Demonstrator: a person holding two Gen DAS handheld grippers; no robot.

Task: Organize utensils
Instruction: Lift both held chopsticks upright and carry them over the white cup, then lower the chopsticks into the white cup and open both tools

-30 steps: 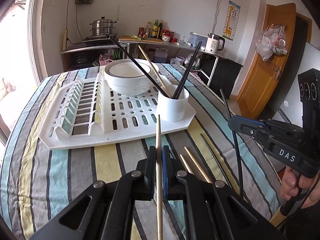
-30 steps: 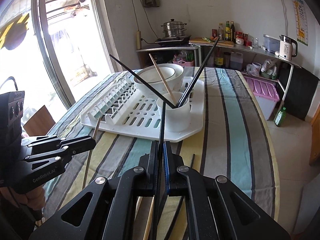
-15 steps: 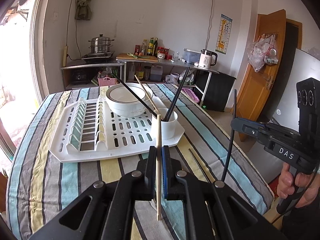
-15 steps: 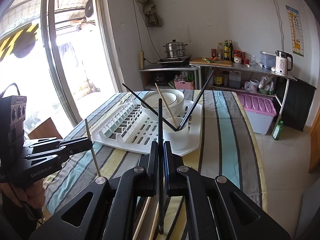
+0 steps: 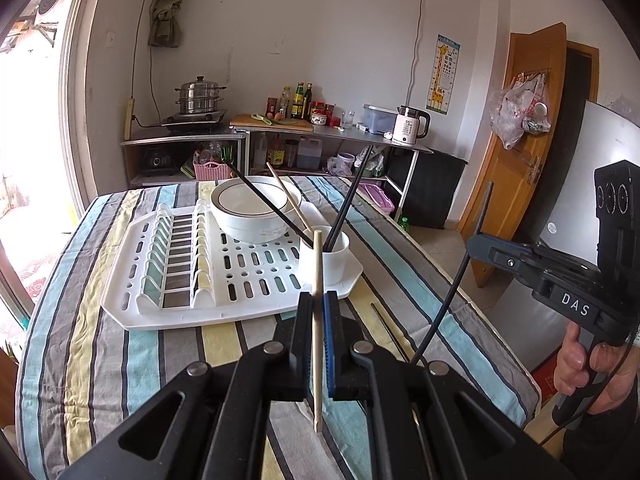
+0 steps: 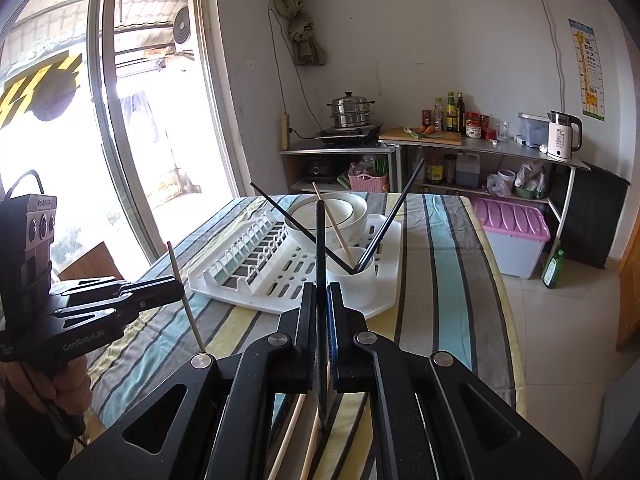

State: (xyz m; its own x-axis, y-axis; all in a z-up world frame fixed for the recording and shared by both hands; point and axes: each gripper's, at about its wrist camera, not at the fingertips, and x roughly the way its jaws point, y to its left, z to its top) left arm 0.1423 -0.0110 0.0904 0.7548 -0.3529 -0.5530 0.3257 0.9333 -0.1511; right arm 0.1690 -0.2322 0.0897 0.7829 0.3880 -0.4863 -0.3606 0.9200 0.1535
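1. Two chopsticks are held upright above the striped desk: the wooden chopstick stands near vertical in the left gripper, and the black chopstick stands near vertical in the right gripper.
2. Both sets of jaws are clenched on their sticks, gripping near the middle.
3. Both grippers are raised, level and aimed at the white cup on the drying rack.
4. Three more sticks lean in that cup, fanning outward beside the bowl.
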